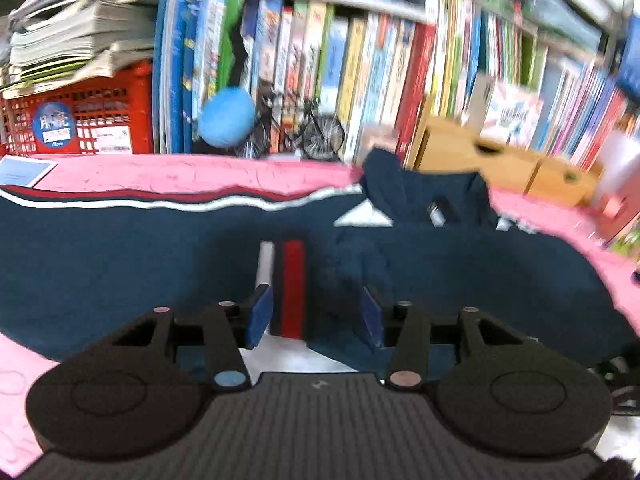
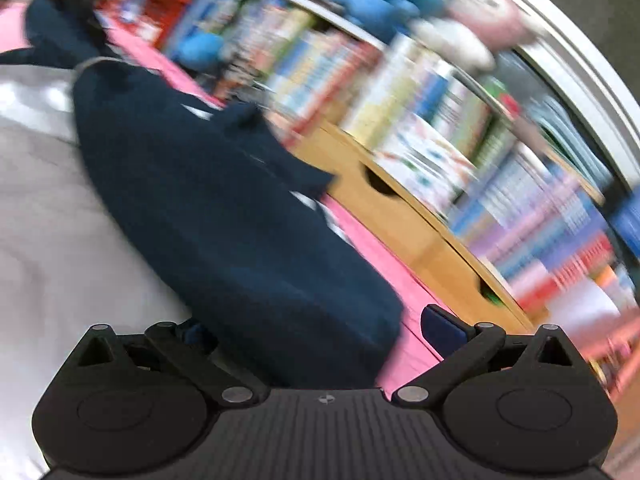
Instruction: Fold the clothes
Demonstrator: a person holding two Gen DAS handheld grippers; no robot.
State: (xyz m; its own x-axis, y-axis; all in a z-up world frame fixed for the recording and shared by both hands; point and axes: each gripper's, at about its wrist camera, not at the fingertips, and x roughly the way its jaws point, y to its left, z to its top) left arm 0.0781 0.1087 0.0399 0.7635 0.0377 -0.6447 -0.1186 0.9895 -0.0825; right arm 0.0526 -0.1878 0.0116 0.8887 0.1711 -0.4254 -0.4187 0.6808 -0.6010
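Note:
A navy garment (image 1: 440, 264) with red and white stripes lies spread across the pink bed cover (image 1: 180, 172). My left gripper (image 1: 316, 312) is open just above it, its blue pads either side of a red and white striped band (image 1: 294, 276). In the blurred right wrist view the same navy garment (image 2: 224, 216) lies diagonally, and my right gripper (image 2: 320, 328) is open over its near end; the left pad is hidden behind the cloth, the right pad (image 2: 440, 328) is over the pink cover (image 2: 384, 264).
A bookshelf (image 1: 360, 68) packed with books runs along the far side. A red crate (image 1: 80, 120) with stacked papers stands at the left. Wooden boxes (image 1: 480, 156) sit at the right. A blue ball (image 1: 228, 116) rests by the books. Pale grey cloth (image 2: 48, 220) covers the left.

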